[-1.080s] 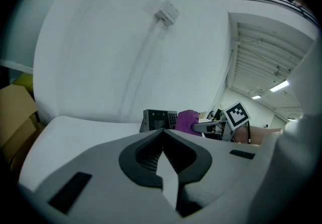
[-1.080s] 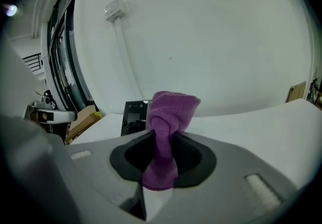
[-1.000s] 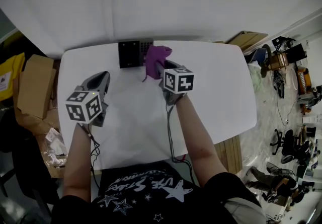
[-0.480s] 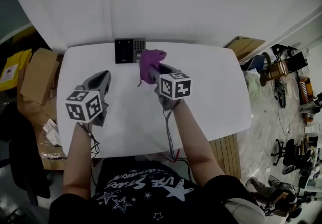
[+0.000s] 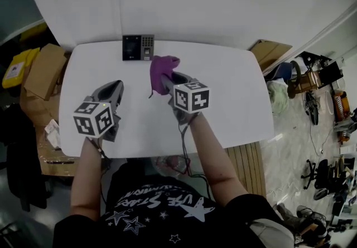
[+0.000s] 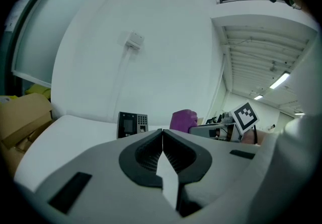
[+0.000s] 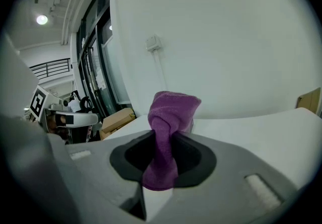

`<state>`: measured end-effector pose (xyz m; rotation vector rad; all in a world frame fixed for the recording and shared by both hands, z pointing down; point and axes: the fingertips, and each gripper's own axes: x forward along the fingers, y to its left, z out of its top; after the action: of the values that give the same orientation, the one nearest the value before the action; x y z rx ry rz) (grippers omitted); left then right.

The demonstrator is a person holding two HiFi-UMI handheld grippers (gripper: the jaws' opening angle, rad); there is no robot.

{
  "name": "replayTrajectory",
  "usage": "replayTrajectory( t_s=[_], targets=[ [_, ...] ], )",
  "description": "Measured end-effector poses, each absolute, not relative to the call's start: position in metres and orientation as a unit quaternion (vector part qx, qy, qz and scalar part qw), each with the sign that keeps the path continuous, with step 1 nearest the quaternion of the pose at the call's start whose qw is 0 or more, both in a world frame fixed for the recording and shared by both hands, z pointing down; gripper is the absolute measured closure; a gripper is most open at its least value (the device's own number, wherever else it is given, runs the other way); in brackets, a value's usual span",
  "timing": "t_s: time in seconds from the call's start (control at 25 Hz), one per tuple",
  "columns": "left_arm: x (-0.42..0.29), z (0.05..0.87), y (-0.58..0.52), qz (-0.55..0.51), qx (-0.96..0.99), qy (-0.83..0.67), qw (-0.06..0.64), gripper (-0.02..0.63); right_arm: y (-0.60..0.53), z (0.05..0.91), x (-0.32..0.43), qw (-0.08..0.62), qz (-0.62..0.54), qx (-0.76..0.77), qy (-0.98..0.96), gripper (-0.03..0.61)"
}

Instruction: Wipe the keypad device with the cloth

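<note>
Head view: a black rectangular keypad device (image 5: 138,47) lay at the far edge of the white rounded table (image 5: 240,96), toward its far-left corner. The right gripper (image 5: 166,81) pinched a bunched purple fleece cloth (image 5: 162,69) near the device's right end (the cloth bulged out beyond the jaws). The left gripper (image 5: 115,90) was over the table's left part, its jaws pressed together with nothing between them.

White lettering is running across the person's black shirt (image 5: 162,205); only "STARS" is coming through legibly. The keypad device (image 5: 138,47) is showing key labels too small to read.
</note>
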<state>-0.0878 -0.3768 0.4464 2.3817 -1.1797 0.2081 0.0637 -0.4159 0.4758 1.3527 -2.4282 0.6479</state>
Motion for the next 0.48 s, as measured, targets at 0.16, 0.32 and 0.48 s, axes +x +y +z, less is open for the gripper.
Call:
replayTrajectory(
  t_s=[0.16, 0.32, 0.48],
  targets=[
    [-0.072, 0.445, -0.344, 0.075, 0.866, -0.435, 0.234, 0.604, -0.382, 0.469, 0.073, 0.134, 0.221, 0.458, -0.85, 0.486],
    [-0.058, 0.444, -0.31, 0.072, 0.865, -0.44, 0.231, 0.604, -0.345, 0.468, 0.084, 0.135, 0.216, 0.448, -0.857, 0.486],
    [-0.041, 0.443, -0.273, 0.07, 0.863, -0.445, 0.23, 0.604, -0.307, 0.467, 0.098, 0.134, 0.215, 0.44, -0.861, 0.486]
  ],
)
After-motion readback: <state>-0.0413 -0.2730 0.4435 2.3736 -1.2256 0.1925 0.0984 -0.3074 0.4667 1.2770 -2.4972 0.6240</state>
